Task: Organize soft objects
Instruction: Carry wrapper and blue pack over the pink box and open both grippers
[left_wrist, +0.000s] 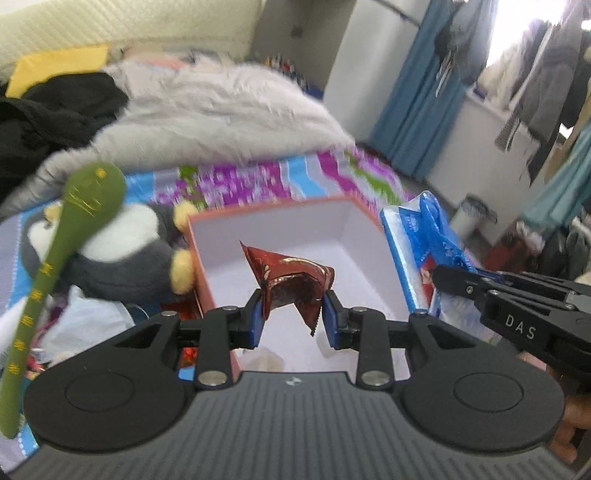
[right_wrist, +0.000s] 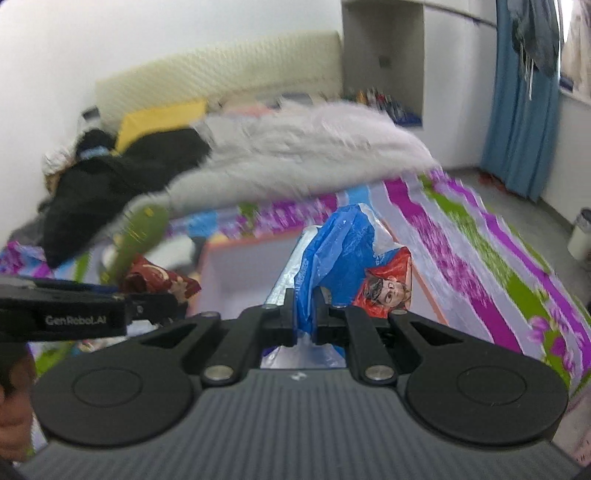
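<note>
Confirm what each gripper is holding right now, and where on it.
Left gripper: dark red foil packet, pinched at its lower edge. Right gripper: blue plastic bag, bunched film at its near end.

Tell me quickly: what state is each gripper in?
Left gripper: closed on the crumpled dark red foil wrapper.
Right gripper: closed on the blue plastic bag.

One box (left_wrist: 280, 221), one red wrapper (left_wrist: 291, 277), one blue bag (right_wrist: 332, 258), one plush penguin (left_wrist: 122, 251).
</note>
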